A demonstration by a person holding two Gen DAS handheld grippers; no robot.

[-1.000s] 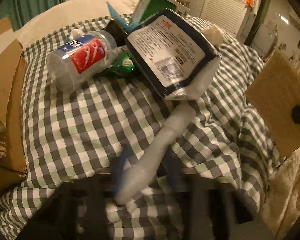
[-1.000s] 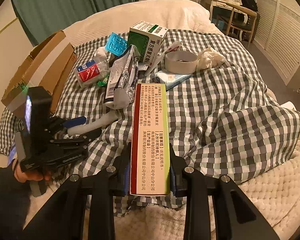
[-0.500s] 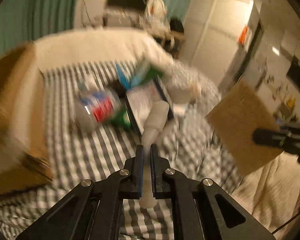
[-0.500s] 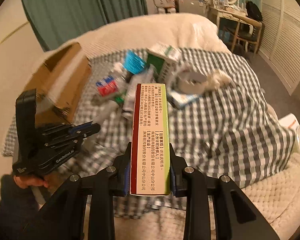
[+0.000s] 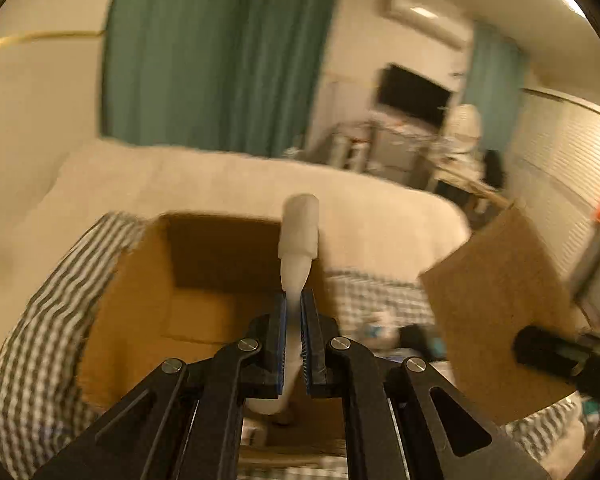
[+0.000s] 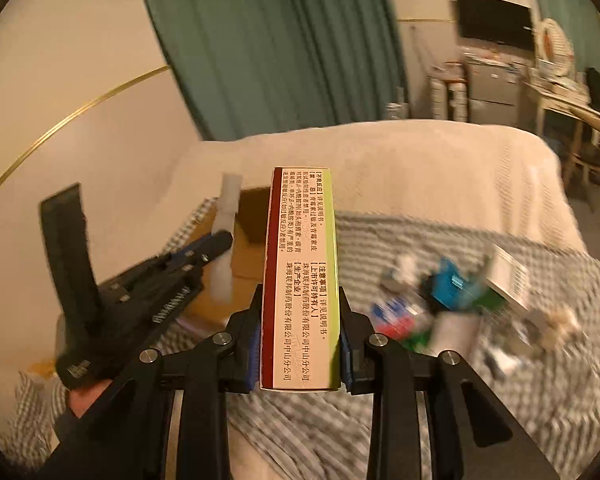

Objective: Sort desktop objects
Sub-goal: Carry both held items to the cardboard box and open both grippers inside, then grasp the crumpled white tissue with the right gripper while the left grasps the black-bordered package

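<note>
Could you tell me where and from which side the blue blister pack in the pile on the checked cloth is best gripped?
Probably by the upper edge of the blue blister pack, coming from above: it appears to stand tilted among the other items, its top edge free. Motion blur hides detail, so confirm first.

Checked cloth over cream-blanketed bed.

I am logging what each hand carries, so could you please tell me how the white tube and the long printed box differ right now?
The white tube is round, plain and tapered; the printed box is flat-sided, with a red stripe, a green edge and text. The left gripper pinches the tube low on its narrow end, nearly shut; the right gripper spans the wider box. The tube is at the open cardboard box; the printed box is above the checked cloth. Both point up and away, off the bed.
</note>
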